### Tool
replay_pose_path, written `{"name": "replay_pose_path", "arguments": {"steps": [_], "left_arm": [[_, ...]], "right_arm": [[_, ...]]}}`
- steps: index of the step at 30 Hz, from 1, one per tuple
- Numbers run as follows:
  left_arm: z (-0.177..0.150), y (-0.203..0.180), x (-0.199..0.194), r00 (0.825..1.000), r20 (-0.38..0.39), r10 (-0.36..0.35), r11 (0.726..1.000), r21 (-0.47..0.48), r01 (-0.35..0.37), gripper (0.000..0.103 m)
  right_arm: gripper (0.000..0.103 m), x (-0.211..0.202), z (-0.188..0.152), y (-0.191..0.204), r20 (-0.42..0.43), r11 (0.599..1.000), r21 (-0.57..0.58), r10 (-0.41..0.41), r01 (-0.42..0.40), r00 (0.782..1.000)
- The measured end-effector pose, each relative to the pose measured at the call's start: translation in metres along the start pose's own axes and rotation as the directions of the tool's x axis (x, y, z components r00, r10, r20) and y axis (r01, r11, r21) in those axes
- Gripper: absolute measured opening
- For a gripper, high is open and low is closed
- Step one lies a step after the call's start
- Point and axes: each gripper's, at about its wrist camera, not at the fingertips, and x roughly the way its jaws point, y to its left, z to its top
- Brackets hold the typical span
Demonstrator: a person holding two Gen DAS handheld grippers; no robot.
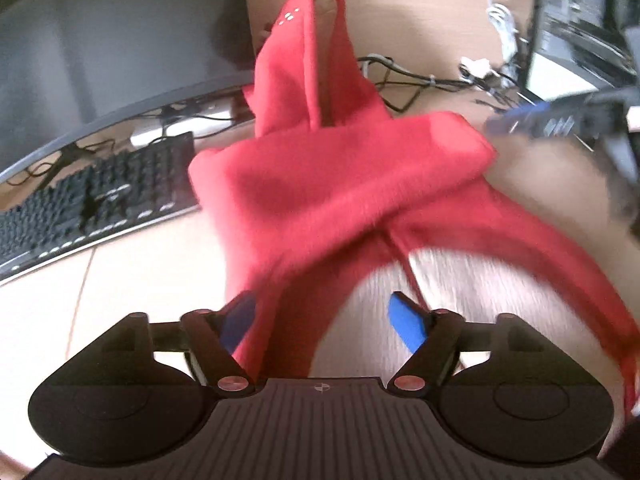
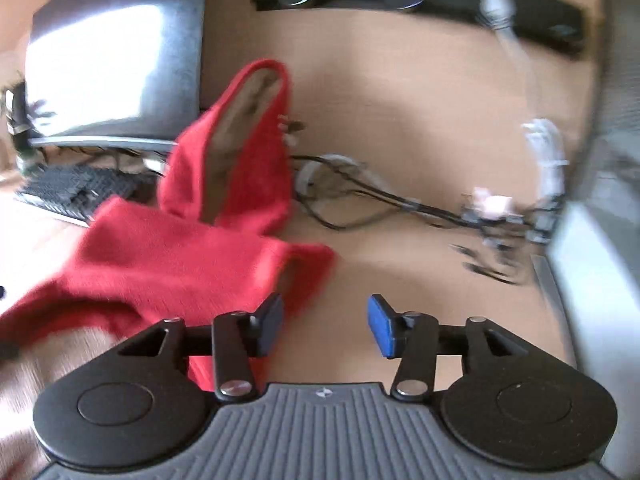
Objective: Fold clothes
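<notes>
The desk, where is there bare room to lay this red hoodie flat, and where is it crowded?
Bare wood shows right of the red hoodie, ahead of the right tool, up to the cable tangle. A smaller bare patch lies between the keyboard and the left tool. The back edge is crowded: monitor, cables.

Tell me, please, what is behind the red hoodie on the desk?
Behind the red hoodie are a black keyboard, a monitor and tangled cables. The desk surface under the fabric is hidden.
</notes>
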Motion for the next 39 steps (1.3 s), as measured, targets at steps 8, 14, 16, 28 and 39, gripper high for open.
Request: {"name": "replay_pose_path", "arguments": {"steps": [8, 14, 16, 28, 39], "left_arm": [[-0.076, 0.032, -0.064, 0.999, 0.001, -0.05, 0.998, 0.028, 0.049, 0.094], [-0.131, 0.038, -0.081, 0.999, -0.025, -0.047, 0.995, 0.086, 0.049, 0.096], [-0.139, 0.039, -0.081, 0.999, -0.029, -0.016, 0.997, 0.079, 0.018, 0.096], [-0.153, 0.035, -0.074, 0.977, 0.028, 0.212, 0.95, 0.227, -0.213, 0.097], [-0.14, 0.073, -0.093, 0.967, 0.055, 0.25, 0.966, 0.049, -0.252, 0.099]], "right_arm": [[0.09, -0.101, -0.079, 0.046, -0.1, 0.996, -0.027, -0.092, 0.089, 0.991], [0.09, -0.125, -0.138, 0.106, -0.188, 0.99, -0.092, -0.118, 0.102, 0.975], [0.09, -0.124, -0.151, 0.115, -0.199, 0.986, -0.114, -0.143, 0.122, 0.97], [0.092, -0.13, -0.156, 0.125, -0.024, 0.892, -0.24, -0.4, 0.383, 0.916], [0.098, -0.117, -0.157, 0.124, -0.053, 0.891, -0.189, -0.429, 0.413, 0.902]]}}
